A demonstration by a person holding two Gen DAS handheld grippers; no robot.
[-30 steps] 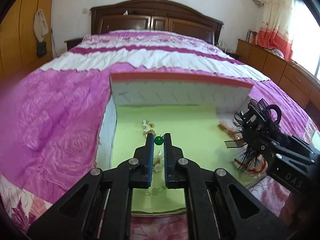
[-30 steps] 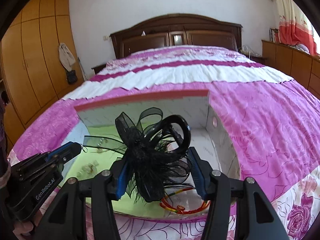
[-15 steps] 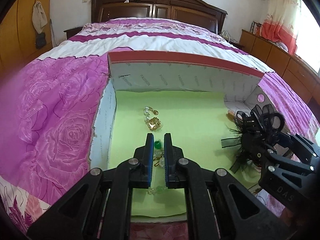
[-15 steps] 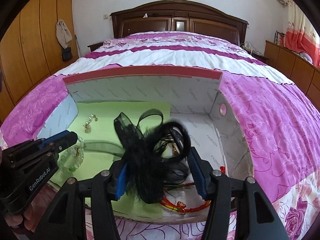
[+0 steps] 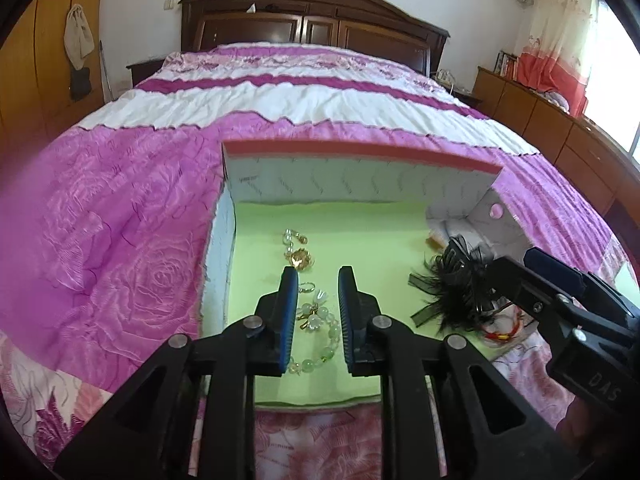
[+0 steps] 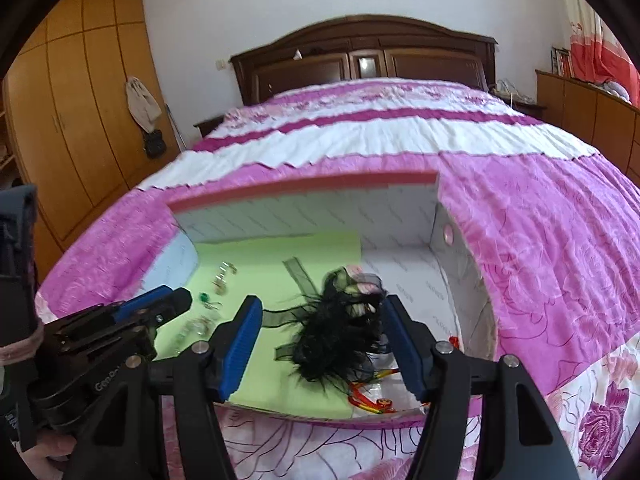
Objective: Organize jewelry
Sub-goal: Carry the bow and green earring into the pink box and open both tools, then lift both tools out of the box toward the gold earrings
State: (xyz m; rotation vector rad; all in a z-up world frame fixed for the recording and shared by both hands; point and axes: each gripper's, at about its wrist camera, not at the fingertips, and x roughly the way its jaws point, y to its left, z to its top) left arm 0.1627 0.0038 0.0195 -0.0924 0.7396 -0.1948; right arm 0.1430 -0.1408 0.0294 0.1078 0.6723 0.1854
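Note:
A white cardboard box [image 5: 360, 184] with a red rim lies on the bed, lined with a green mat [image 5: 380, 240]. My left gripper [image 5: 317, 280] hovers over the mat with its jaws opening. A pale bead bracelet [image 5: 320, 336] lies on the mat beneath the gap, free of the pads. A gold trinket [image 5: 300, 258] sits just beyond the fingertips. My right gripper [image 6: 322, 308] stands over the box's right side, its jaws also opening. A black feather hairpiece [image 6: 340, 332] rests between them, with the left pad clear of it. A red cord bracelet [image 6: 372, 400] lies under the hairpiece.
The box sits near the foot of a bed with a pink rose bedspread [image 5: 120, 240]. A dark wooden headboard [image 5: 312, 20] stands far behind. Wardrobes [image 6: 80, 100] line the left wall and low cabinets [image 5: 560, 140] the right. The other gripper [image 5: 552, 276] is close at the right.
The left gripper came down onto the mat and parted its jaws, leaving the bead bracelet lying there. The right gripper's jaws widened and the black hairpiece settled lower in the box.

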